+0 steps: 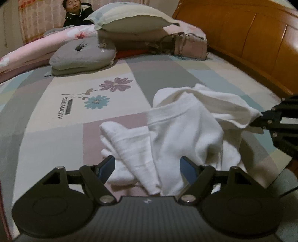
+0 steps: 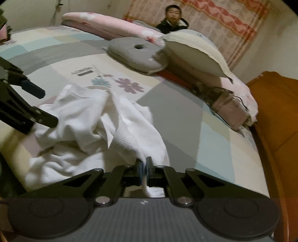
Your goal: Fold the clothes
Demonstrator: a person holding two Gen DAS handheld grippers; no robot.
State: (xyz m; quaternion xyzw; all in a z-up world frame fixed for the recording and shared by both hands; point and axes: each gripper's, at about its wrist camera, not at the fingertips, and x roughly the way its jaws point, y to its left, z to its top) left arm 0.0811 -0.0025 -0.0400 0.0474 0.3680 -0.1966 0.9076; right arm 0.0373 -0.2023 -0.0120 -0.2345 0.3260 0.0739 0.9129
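Note:
A crumpled white garment (image 1: 178,130) lies on the patchwork bedsheet (image 1: 55,130). My left gripper (image 1: 147,167) is open, its blue-padded fingers standing either side of a bunched fold without pressing it. My right gripper (image 2: 143,167) is shut on an edge of the white garment (image 2: 111,121), with cloth pinched between its pads and hanging below them. In the left wrist view the right gripper (image 1: 260,121) comes in from the right edge and holds a lifted corner of the cloth. The right wrist view has the left gripper (image 2: 44,106) at the left edge, jaws apart.
A grey cushion (image 1: 82,55), pillows (image 1: 130,20) and a pink handbag (image 1: 190,46) sit at the head of the bed. A wooden headboard (image 1: 251,37) runs along the right. A person (image 1: 74,13) sits behind the bed by a curtain.

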